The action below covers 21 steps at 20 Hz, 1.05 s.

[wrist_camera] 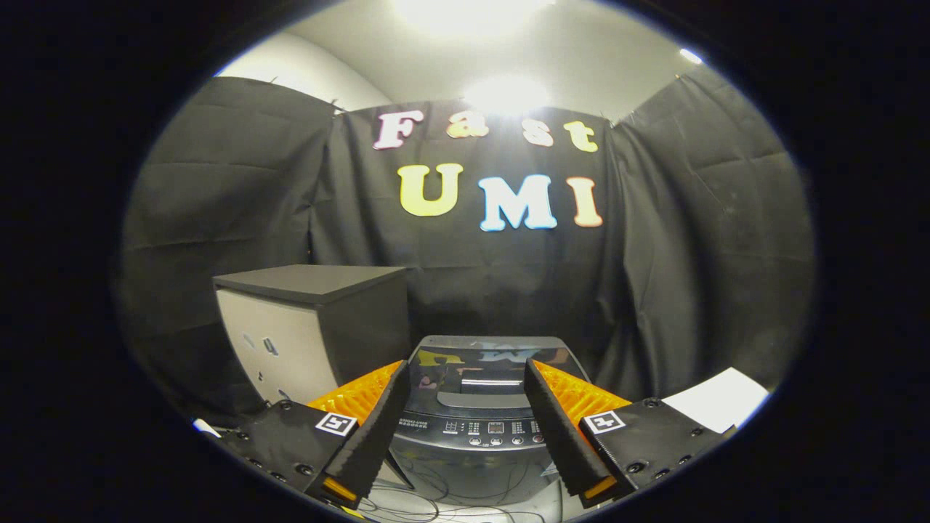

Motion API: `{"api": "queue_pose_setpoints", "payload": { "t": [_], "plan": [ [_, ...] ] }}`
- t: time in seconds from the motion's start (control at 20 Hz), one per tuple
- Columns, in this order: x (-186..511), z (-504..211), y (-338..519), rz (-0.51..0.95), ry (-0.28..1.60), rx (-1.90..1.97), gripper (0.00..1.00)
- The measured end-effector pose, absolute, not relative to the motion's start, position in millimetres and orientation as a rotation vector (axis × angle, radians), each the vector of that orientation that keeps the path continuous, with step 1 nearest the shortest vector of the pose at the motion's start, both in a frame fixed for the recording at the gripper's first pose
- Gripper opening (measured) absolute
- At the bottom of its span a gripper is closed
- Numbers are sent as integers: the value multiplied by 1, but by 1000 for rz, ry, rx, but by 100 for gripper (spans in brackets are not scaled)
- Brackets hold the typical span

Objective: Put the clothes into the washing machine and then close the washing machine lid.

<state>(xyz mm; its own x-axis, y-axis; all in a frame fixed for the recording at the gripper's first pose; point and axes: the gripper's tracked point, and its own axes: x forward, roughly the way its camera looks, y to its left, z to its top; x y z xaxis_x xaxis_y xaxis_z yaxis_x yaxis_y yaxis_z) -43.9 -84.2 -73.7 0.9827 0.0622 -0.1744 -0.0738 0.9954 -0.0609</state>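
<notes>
A small top-loading washing machine (476, 407) stands on the floor just beyond my fingers. Its dark glossy lid (479, 363) lies flat and shut, mirroring the booth wall, and a control panel (494, 430) with buttons runs along its near edge. My gripper (465, 378) hovers in front of and above the machine, open wide, with nothing between the fingers. The machine shows in the gap between the two fingers.
A cabinet (305, 327) with a dark top and pale front stands left of the machine. A white sheet (716, 399) lies to the right, past the right finger. Thin cables (450, 501) trail over the floor in front of the machine. Black cloth walls close the booth.
</notes>
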Motion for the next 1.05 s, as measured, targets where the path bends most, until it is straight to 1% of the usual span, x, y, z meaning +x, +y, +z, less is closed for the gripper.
{"api": "queue_pose_setpoints", "payload": {
  "t": [0.3,0.5,1.05],
  "plan": [
    [-110,-69,-64,124,127,-79,100],
    [-138,-73,-63,126,124,-89,99],
    [-155,-61,-78,107,111,-81,99]
  ]
}}
